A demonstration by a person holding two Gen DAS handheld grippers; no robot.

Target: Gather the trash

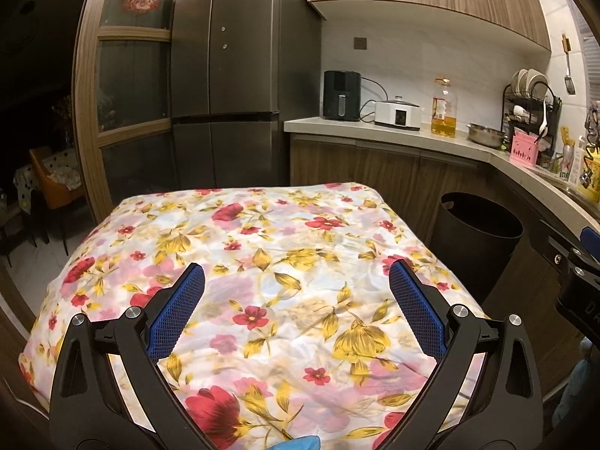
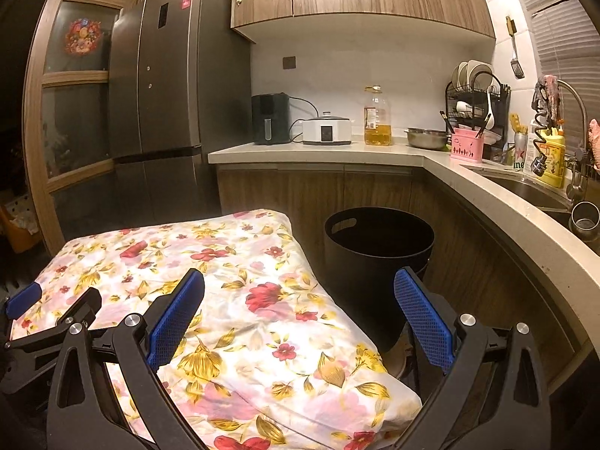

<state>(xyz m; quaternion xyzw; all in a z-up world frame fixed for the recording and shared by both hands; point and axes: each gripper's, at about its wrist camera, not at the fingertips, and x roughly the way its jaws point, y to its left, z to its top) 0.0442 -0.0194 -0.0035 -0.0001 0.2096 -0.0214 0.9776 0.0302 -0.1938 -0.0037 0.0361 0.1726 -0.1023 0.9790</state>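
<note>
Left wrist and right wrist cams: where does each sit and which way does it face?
Left wrist: on the left gripper, above the floral-clothed table, facing the grey fridge; own open fingers show, right gripper at the right edge.
Right wrist: on the right gripper, over the table's right edge, facing the round black plastic bin and counter; own open fingers show, left gripper at left.
Shared: table, bin, fridge, counter.

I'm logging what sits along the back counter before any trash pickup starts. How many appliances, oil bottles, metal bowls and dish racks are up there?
Appliances: 2, black air fryer and white cooker
Oil bottles: 1
Metal bowls: 1
Dish racks: 1
Total: 5
</note>
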